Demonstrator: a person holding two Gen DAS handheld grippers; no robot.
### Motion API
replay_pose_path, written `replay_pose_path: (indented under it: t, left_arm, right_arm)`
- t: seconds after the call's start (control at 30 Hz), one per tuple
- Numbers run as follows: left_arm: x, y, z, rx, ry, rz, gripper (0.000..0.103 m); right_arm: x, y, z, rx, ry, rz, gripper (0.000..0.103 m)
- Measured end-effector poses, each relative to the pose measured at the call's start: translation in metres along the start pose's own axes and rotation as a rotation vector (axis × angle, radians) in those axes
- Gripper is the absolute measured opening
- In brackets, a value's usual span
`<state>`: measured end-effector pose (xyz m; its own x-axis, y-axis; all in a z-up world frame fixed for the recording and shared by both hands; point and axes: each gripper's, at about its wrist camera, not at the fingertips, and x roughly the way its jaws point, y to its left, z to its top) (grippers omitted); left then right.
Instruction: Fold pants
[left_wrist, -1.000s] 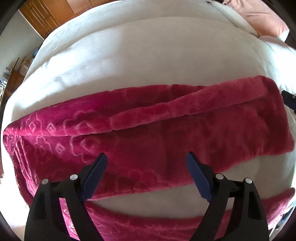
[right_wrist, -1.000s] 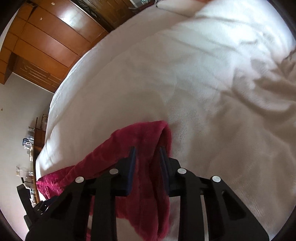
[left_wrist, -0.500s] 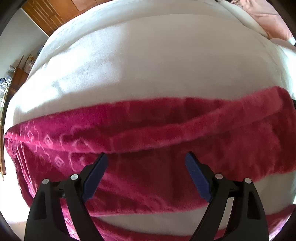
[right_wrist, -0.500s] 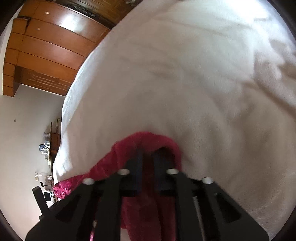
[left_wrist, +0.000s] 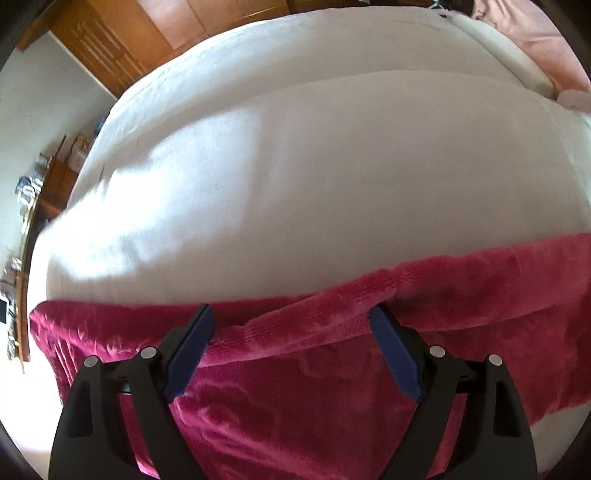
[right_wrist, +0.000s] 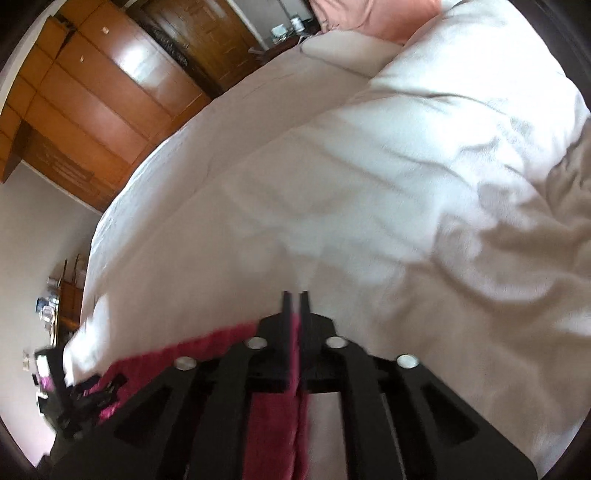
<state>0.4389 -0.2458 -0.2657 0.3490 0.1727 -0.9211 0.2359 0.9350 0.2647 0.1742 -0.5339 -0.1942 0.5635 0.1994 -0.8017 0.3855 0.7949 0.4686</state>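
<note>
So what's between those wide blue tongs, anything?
Only the pink fleece pants: in the left wrist view the left tongs stand wide open over a rolled fold, pads clear of it. White bedding lies beyond.

Bright daylight, motion blur, fisheye-warped edges

white bed cover (left_wrist: 314, 177) with a pink pillow (right_wrist: 373, 14) near a wooden wardrobe (right_wrist: 96, 96).

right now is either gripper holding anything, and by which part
The right gripper has the magenta fleece pants between its jaws, at an edge of the fabric; the jaws are opening. The left gripper is open above the pants, holding nothing.
</note>
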Motion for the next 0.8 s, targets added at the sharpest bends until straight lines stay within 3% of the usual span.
replay_pose_path:
  t: [0.03,0.17,0.23,0.3,0.33,0.43,0.6,0.67,0.8]
  left_arm:
    - [0.005,0.0,0.003,0.007,0.001,0.005,0.085]
    - [0.017,-0.005,0.019,0.009,0.004,0.012,0.086]
    - [0.022,0.0,0.024,-0.002,-0.008,0.014,0.086]
    - [0.025,0.001,0.033,-0.018,-0.012,0.007,0.086]
    - [0.027,0.003,0.04,-0.028,-0.009,0.0,0.086]
    - [0.027,0.009,0.05,-0.043,-0.002,-0.02,0.086]
    - [0.027,0.026,0.049,-0.047,-0.01,-0.041,0.087]
    - [0.012,0.032,0.032,-0.066,-0.038,-0.054,0.087]
    - [-0.005,0.064,0.037,-0.105,-0.122,-0.024,0.087]
  right_arm:
    - [-0.005,0.007,-0.01,-0.014,0.005,0.02,0.026]
    - [-0.012,0.035,-0.059,-0.155,0.077,0.043,0.026]
    - [-0.004,0.044,-0.087,-0.246,0.141,-0.003,0.026]
    - [0.009,0.04,-0.105,-0.309,0.18,-0.129,0.026]
    - [0.01,0.036,-0.112,-0.317,0.18,-0.148,0.026]
    - [0.011,0.03,-0.113,-0.286,0.165,-0.139,0.026]
    - [0.019,0.044,-0.106,-0.31,0.164,-0.198,0.026]
    - [0.022,0.042,-0.1,-0.308,0.162,-0.213,0.026]
    - [0.021,0.054,-0.102,-0.307,0.138,-0.264,0.026]
